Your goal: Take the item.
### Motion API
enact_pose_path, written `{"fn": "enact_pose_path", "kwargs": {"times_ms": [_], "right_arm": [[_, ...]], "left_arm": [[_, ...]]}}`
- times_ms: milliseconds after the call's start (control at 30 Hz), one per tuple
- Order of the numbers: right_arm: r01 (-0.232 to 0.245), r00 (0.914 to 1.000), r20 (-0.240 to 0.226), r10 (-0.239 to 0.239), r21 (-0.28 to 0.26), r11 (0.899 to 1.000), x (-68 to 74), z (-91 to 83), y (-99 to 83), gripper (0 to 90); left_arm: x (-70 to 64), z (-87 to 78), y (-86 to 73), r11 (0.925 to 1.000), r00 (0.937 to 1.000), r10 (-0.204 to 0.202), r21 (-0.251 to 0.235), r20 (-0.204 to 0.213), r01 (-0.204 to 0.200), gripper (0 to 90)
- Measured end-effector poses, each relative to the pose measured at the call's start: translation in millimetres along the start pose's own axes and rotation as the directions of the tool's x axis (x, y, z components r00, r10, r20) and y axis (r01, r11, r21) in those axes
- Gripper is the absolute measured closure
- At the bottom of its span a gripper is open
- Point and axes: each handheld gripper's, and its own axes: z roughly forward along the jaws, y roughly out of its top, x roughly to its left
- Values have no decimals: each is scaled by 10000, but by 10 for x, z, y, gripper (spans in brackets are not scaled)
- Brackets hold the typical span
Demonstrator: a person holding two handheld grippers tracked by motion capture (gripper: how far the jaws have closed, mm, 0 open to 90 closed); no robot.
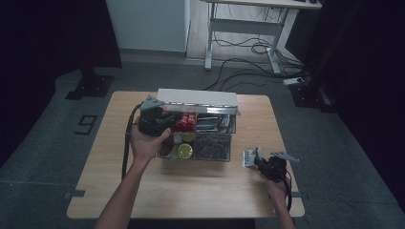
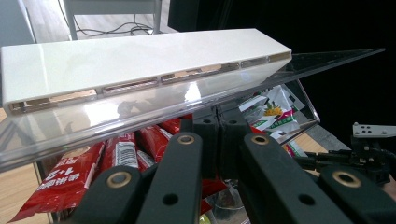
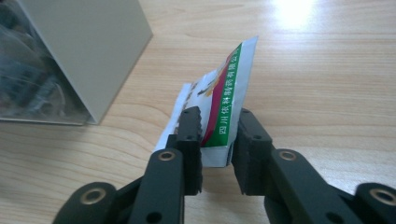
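Note:
A clear compartmented box (image 1: 230, 143) stands mid-table, its lid (image 1: 197, 97) with a white back bar raised. My left gripper (image 1: 154, 119) is at the box's left side. In the left gripper view its jaws (image 2: 219, 123) are shut, tips right at the clear lid's (image 2: 140, 70) front edge, above red snack packets (image 2: 70, 179). My right gripper (image 1: 261, 161) hovers right of the box, low over the table. It is shut on a small white packet (image 3: 226, 93) with a green and red band, also seen as the packet (image 1: 249, 157) from above.
The box holds red packets (image 1: 185, 121), yellow-topped rounds (image 1: 184, 150) and dark wrapped items (image 1: 210, 145). Its corner (image 3: 88, 42) is close to the left of my right jaws. Bare wood table (image 1: 191, 191) lies in front. A desk with cables (image 1: 248, 47) stands behind.

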Motion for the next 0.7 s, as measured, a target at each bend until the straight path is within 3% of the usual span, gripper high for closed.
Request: {"fn": "enact_pose_path", "kwargs": {"times_ms": [400,700], "right_arm": [[134,9934,1128,-200,589,9982,-1,54,-17,483],[168,9920,1249,-185,152,9997,49,-16,29,419]], "left_arm": [[-2,-8,-7,10000,10000,11,-40,-11,-11,881],[2,-20,-11,10000,10000,3,-54,-35,-3,884]]}}
